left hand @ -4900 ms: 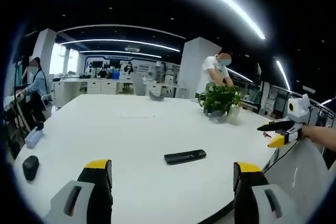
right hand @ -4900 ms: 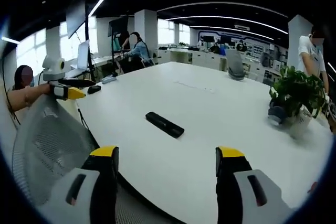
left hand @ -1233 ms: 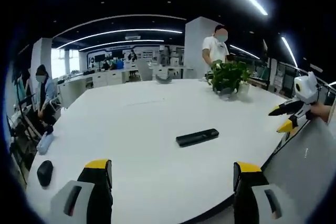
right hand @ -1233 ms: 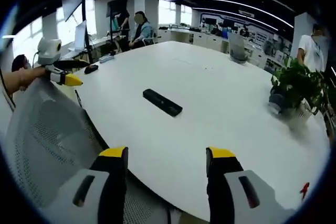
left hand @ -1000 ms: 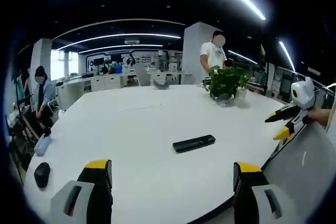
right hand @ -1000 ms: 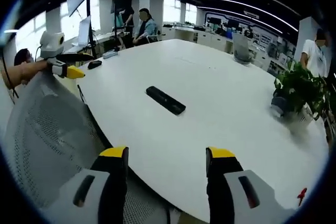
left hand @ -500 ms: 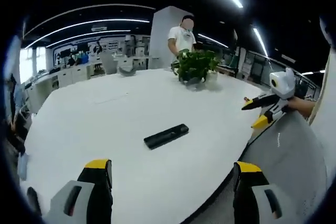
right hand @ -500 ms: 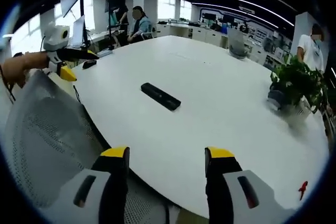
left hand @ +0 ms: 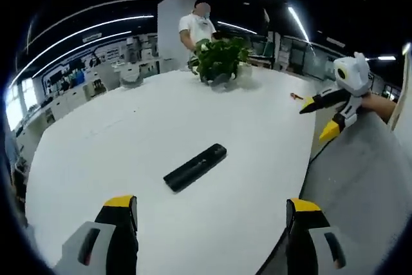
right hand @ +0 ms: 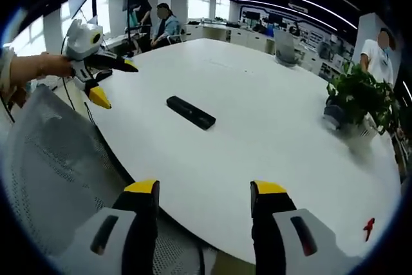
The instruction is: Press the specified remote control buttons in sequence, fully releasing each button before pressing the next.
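Since half a second ago the left gripper [right hand: 106,78] has come in over the near edge of the white table [left hand: 129,133] (seen from the right gripper view), jaws spread and holding nothing. The black remote control [left hand: 195,167] lies flat near the middle of the table, well apart from both grippers and from the potted plant [left hand: 219,62] at the far side. The right gripper [left hand: 322,115] hangs beyond the table's rim beside a mesh chair back [right hand: 58,165], its yellow-tipped jaws parted and empty.
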`<act>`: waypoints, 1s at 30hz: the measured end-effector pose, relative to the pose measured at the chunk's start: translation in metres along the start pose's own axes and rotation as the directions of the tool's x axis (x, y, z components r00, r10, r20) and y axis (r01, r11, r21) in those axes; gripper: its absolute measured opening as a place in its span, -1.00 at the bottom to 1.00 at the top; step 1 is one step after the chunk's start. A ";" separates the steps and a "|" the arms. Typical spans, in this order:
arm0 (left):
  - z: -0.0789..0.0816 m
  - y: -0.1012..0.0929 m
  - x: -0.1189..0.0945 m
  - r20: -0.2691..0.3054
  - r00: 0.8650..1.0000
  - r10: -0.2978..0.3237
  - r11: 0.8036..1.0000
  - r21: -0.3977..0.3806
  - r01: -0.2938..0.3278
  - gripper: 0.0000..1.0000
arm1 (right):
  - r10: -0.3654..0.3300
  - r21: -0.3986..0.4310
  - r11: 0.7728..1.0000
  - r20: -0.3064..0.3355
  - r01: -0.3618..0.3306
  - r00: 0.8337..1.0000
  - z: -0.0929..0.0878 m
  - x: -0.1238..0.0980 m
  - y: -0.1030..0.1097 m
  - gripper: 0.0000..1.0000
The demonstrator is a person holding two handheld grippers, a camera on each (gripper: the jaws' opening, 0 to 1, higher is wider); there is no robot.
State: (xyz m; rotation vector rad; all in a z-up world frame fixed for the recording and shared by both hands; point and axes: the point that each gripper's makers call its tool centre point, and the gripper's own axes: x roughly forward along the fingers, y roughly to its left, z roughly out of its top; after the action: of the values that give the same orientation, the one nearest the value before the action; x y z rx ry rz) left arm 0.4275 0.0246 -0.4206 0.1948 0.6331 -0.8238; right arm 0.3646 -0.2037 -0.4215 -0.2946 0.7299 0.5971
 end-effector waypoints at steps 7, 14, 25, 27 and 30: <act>-0.002 0.010 0.022 -0.028 1.000 0.000 1.000 -0.012 -0.001 1.00 | -0.002 -0.044 0.999 -0.036 0.000 0.999 -0.004 0.002 0.002 0.17; -0.014 0.013 0.043 -0.094 0.995 -0.023 0.999 -0.025 0.021 1.00 | 0.006 -0.035 0.999 -0.051 -0.008 0.999 -0.007 0.002 0.002 0.16; -0.018 0.030 0.058 -0.214 0.976 -0.023 0.993 0.111 0.047 1.00 | 0.006 -0.018 1.000 -0.063 -0.007 0.998 -0.010 0.003 0.001 0.14; -0.019 0.035 0.061 -0.240 0.971 -0.011 0.985 0.162 0.051 1.00 | 0.007 -0.015 1.000 -0.066 -0.008 0.998 -0.011 0.003 0.001 0.13; -0.023 0.035 0.063 -0.298 0.955 -0.005 0.967 0.241 0.081 1.00 | 0.010 -0.011 1.000 -0.070 -0.010 0.997 -0.012 0.003 0.001 0.12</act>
State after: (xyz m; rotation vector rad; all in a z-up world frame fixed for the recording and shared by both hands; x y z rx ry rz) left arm 0.4756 0.0178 -0.4790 0.5448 0.8149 -0.9255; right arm 0.3597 -0.2070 -0.4324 -0.3236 0.7964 0.6027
